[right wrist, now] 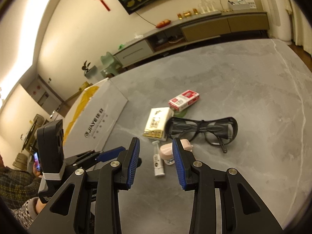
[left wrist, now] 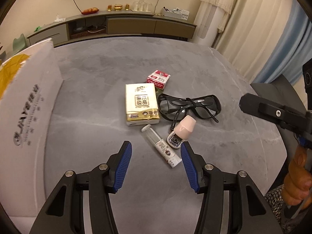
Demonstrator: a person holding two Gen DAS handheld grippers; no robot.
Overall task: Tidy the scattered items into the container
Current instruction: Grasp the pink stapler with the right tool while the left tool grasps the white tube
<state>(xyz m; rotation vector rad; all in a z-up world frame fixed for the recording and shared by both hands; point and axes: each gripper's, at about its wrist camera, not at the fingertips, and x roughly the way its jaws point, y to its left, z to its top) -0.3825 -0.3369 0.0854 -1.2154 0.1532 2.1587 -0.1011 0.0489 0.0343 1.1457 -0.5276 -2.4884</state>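
Five loose items cluster mid-frame on the grey marbled bench (left wrist: 136,62): a cream tissue pack (left wrist: 141,104) at the centre of the left wrist view, a red-and-white small box (left wrist: 158,79) just above and right of it, black glasses (left wrist: 190,107) to the right with arms folded, a clear tube with a printed label (left wrist: 160,146) lying diagonally below the pack, and a small pink-capped stapler-like item (left wrist: 181,133) beside the tube, touching or nearly touching one arm of the glasses. A bit of green shows under the red box, too hidden to tell what it is. The container, a white cardboard box (left wrist: 29,105) with grey lettering and yellow tape, fills the left edge of the left wrist view; in the right wrist view it sits centre-left (right wrist: 93,120), well apart from the cluster. No item can be seen inside it. Left gripper (left wrist: 156,152): jaws spread, blue pads either side of the tube's lower end, holding nothing. Right gripper (right wrist: 156,150): jaws spread, empty, framing the tube and the pink item from the lower part of the frame. A hand (left wrist: 298,177) grips the right gripper's handle at the right edge of the left wrist view. A low cabinet (left wrist: 117,25) runs along the wall in the upper part of the frame.
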